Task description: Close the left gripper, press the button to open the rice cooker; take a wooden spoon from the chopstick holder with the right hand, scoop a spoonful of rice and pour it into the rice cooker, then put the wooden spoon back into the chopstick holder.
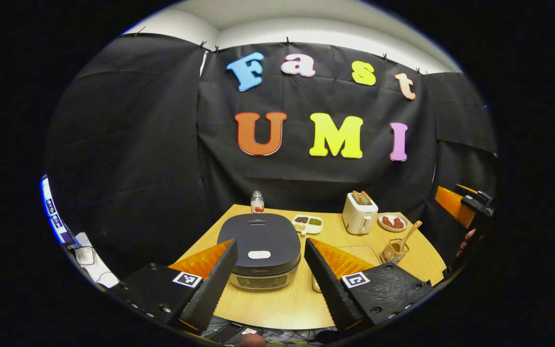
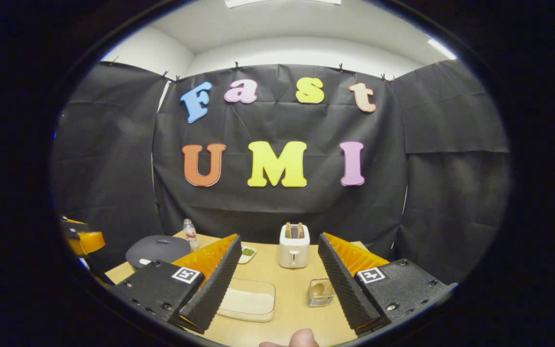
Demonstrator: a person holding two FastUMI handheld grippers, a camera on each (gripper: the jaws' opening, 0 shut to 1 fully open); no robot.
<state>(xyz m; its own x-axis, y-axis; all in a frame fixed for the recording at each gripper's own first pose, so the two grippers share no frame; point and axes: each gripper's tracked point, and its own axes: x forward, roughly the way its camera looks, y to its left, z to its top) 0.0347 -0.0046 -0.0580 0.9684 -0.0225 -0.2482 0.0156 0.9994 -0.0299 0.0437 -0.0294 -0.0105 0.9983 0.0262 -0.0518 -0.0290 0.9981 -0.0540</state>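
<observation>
Rice cooker [image 1: 259,250], rounded dark lid down, sits on your wood-grain desk [image 1: 277,299] between the wide-spread left claw [image 1: 270,284]; wooden spoon [image 1: 408,234] stands in the slatted chopstick holder [image 1: 395,251]; right claw [image 2: 277,289] wide too.

This is a small test booth made up to look like a kitchen, not a real home. Black cloth [image 2: 277,212] is clipped up as walls, and plain white room walls and a ceiling show above it. A light wooden surface [image 1: 287,299] holds kitchen things: a rice cooker [image 1: 259,250] with its lid down, a white toaster [image 1: 360,213] with bread in it, a small water bottle [image 1: 257,202], a dish of seeds [image 1: 307,223], a plate of food [image 1: 393,221] and a holder with a wooden spoon [image 1: 396,248]
</observation>
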